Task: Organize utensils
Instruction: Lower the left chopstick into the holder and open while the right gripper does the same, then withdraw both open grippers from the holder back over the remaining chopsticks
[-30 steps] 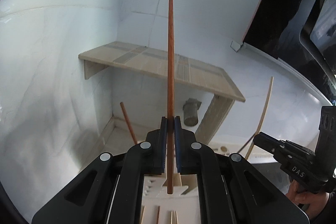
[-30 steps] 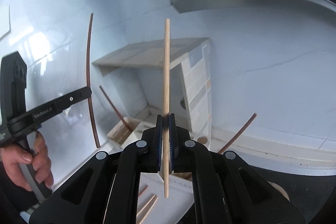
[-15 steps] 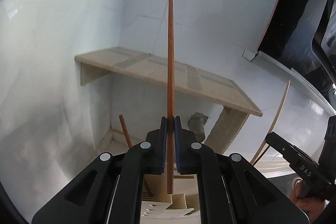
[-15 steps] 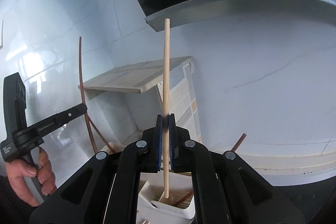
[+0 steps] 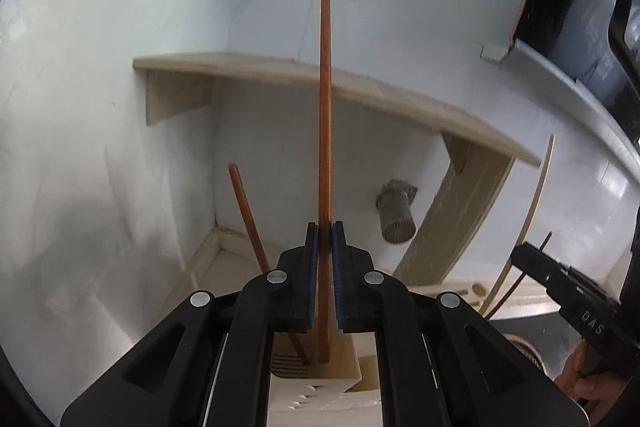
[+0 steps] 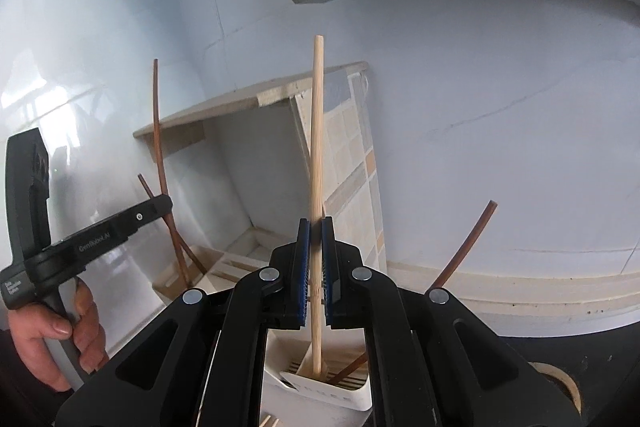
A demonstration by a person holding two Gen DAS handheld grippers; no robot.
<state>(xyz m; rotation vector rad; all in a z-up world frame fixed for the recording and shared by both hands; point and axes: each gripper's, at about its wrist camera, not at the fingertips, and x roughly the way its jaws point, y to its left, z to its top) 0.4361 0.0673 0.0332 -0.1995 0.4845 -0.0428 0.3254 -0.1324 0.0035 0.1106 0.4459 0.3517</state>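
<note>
A: Letting go too soon could be bad. The left gripper [image 5: 325, 247] is pinching a dark brown chopstick [image 5: 325, 115], with its tip just inside the white holder [image 5: 316, 383]. A slanted brown chopstick [image 5: 248, 219] leans right beside it, so they might bump.

B: And the other one?

A: The right gripper [image 6: 316, 251] is pinching a light bamboo chopstick [image 6: 316, 147]. Its tip sits at the rim of a white holder [image 6: 320, 391]. It could catch on the rim and tip out.

B: Any room farther back?

A: Not much. The wooden shelf [image 5: 360, 91] sticks out from the white wall [image 5: 120, 67] behind.
</note>
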